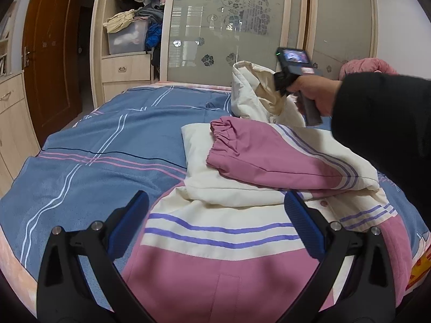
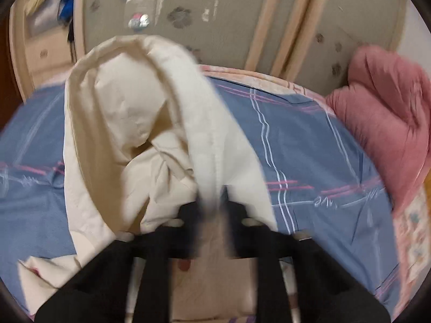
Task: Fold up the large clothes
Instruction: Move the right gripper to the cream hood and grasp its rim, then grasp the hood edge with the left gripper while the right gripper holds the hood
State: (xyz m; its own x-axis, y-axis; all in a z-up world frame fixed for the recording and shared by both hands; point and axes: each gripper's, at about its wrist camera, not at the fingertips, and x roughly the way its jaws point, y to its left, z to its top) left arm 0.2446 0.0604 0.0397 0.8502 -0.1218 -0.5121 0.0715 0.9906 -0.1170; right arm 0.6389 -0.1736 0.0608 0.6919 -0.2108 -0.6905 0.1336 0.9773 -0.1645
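A large pink and cream jacket (image 1: 223, 242) with purple stripes lies on the bed, one pink sleeve (image 1: 258, 156) folded across it. My left gripper (image 1: 215, 215) is open and empty just above the jacket's lower body. My right gripper (image 2: 212, 202) is shut on the jacket's cream hood (image 2: 150, 113) and holds it lifted off the bed. In the left wrist view the right gripper (image 1: 277, 86) is held by a hand at the raised hood (image 1: 256, 91), beyond the folded sleeve. The right wrist view is blurred.
The bed has a blue checked cover (image 1: 107, 140). A wardrobe with frosted sliding doors (image 1: 229, 27) stands behind it, with open shelves of clothes (image 1: 129, 27) and a brown door (image 1: 51, 53) to the left. A pink quilted garment (image 2: 382, 113) lies at the bed's far right.
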